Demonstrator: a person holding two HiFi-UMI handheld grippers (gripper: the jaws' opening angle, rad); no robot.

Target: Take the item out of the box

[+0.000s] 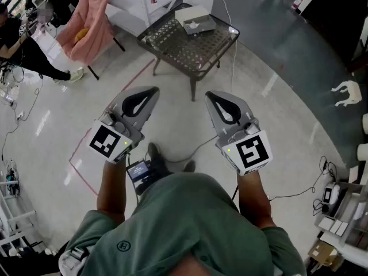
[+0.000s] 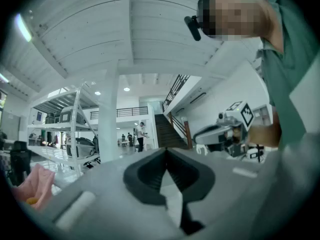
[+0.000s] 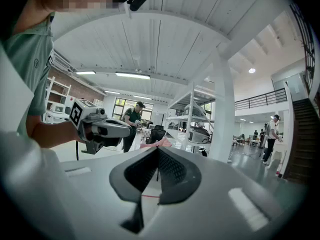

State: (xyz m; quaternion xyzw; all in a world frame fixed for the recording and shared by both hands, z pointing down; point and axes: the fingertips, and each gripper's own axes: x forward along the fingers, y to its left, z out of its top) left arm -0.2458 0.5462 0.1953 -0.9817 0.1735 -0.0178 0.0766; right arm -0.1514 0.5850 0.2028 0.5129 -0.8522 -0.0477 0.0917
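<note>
Grey left tool (image 1: 153, 91) and right tool (image 1: 210, 95) hover clenched, empty, short of the table (image 1: 178, 52); box (image 1: 195, 19) at its far edge.

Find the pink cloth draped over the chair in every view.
Head view: pink cloth at upper left, left of the dark mesh table.
Left gripper view: at the lower left edge.
Right gripper view: small, at centre, just beyond the right gripper.
Shared landmark: the person's green shirt, at the bottom, the right edge and the upper left.
</note>
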